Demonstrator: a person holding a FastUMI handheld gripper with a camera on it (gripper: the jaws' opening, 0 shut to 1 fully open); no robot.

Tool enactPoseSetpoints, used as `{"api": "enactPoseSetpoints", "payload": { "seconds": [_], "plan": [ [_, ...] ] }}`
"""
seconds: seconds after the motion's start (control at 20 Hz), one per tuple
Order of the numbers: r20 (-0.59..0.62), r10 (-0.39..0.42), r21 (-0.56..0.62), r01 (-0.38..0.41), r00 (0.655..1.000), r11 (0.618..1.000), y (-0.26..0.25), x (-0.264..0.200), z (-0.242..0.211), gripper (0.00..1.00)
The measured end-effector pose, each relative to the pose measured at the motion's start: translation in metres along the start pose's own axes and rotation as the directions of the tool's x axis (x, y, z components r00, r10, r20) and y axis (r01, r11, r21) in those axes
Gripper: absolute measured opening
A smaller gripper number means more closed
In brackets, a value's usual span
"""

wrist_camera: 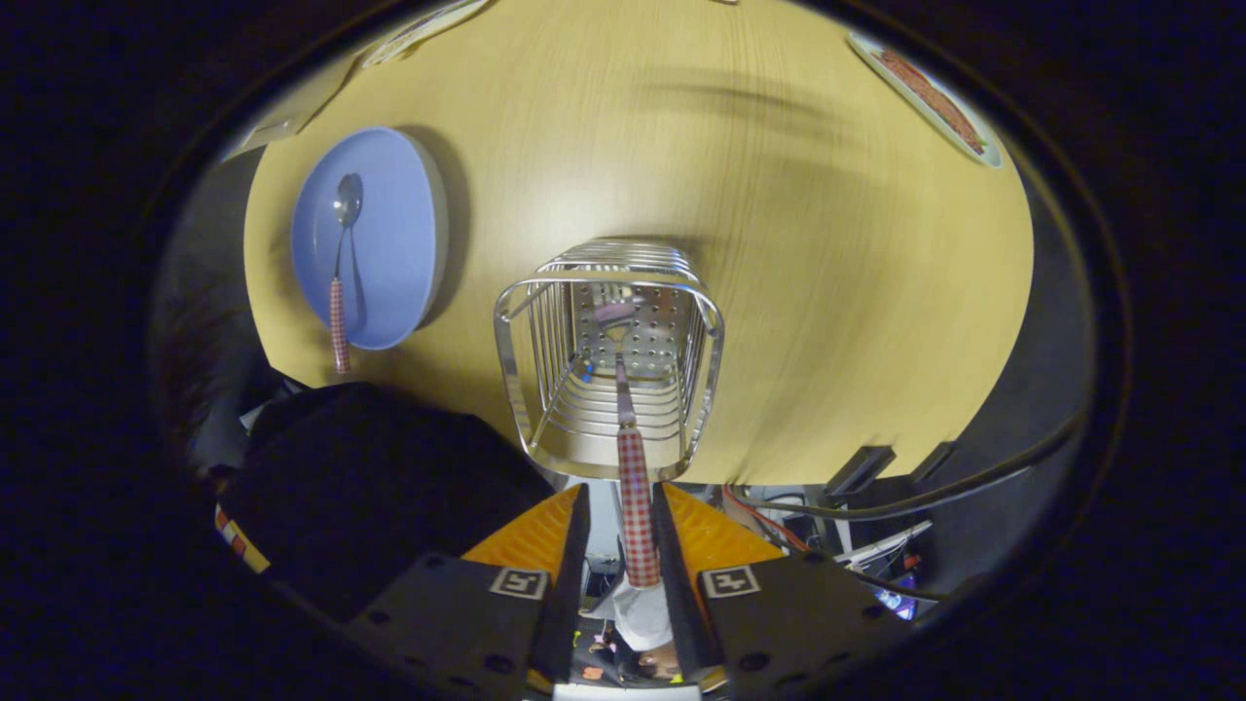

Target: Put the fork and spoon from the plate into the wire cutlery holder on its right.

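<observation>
Gripper view: the gripper (623,545) pinches the red-and-white checked handle of the fork (635,487) between both fingers, its metal end down inside the wire cutlery holder (608,365). The spoon (341,273), with a matching handle, lies on the blue plate (389,243) to the holder's left. No legible writing.

The desk (827,292) is pale yellow wood grain. The plate (389,243) is soft blue. On it the spoon (341,263) has a silver bowl and a red-and-white checked handle. The wire holder (608,360) is shiny silver. The fork (635,487), lightly nipped by the tool (620,555), has the same red-and-white checks.
</observation>
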State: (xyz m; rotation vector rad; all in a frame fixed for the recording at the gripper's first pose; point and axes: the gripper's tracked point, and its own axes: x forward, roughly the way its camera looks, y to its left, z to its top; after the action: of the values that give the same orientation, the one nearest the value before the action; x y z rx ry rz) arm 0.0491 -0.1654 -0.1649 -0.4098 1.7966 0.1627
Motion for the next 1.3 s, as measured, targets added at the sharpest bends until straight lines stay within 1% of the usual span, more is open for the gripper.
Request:
{"api": "enactPoseSetpoints", "payload": {
  "seconds": [0.15,0.25,0.45,0.65,0.75,0.9,1.1,1.3],
  "plan": [
    [0.061,0.033,0.054,-0.037,0.998,0.998,0.005,-0.007,-0.002,0.92],
    [0.106,0.052,0.086,-0.061,0.993,0.994,0.008,-0.013,-0.006,0.96],
    [0.202,0.068,0.097,-0.089,0.977,0.991,0.014,-0.032,-0.011,0.97],
    [0.307,0.101,0.116,-0.143,0.946,0.983,0.039,-0.05,-0.019,0.97],
    [0.351,0.102,0.127,-0.156,0.931,0.98,0.05,-0.059,-0.029,0.97],
    [0.412,0.123,0.131,-0.192,0.903,0.973,0.079,-0.064,-0.039,0.97],
    [0.486,0.192,0.134,-0.29,0.852,0.948,0.127,-0.071,-0.04,0.97],
    [0.509,0.24,0.144,-0.357,0.826,0.923,0.172,-0.066,-0.033,0.97]
  ]
}}
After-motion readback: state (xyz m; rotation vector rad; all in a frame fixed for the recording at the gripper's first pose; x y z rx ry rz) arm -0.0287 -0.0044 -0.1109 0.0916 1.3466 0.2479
